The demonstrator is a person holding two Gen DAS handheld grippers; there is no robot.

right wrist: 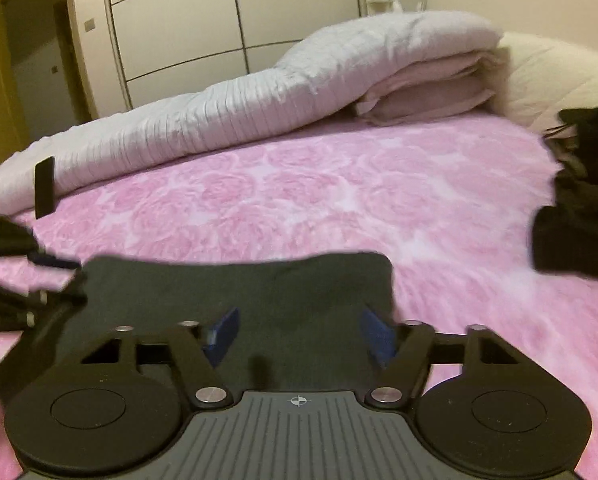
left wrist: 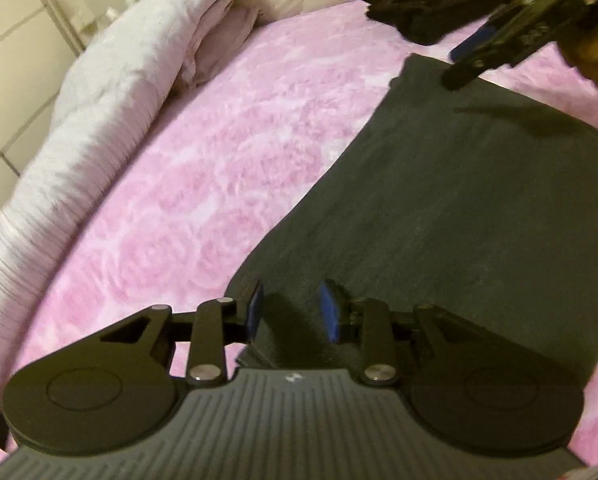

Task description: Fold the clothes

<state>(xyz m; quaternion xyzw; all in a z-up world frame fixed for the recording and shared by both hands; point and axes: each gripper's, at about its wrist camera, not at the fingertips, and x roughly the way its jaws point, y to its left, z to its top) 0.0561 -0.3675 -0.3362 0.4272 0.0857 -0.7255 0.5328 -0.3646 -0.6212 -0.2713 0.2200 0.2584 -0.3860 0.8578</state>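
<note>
Cloth lies nearest of all: a dark grey garment spread flat on the pink rose-patterned bedspread, its edges straight and its surface smooth, which suggests at least one fold is already made, though how many layers it has cannot be read from above. The left gripper hovers over the garment's near left corner with its blue pads parted to a moderate gap and nothing between them. The right gripper sits at the other end of the same garment, jaws spread wide and empty, with cloth showing in the gap. My guess is that another fold or a shift of this piece to a stack comes next. Farther off, at the right, a crumpled pile of black clothes waits unfolded, so most of the task looks undone; the frame edge cuts it, so its number of items is unclear. Beyond, a rolled white duvet and a cream pillow line the far side, before a panelled wardrobe. Motion blur softens both views.
</note>
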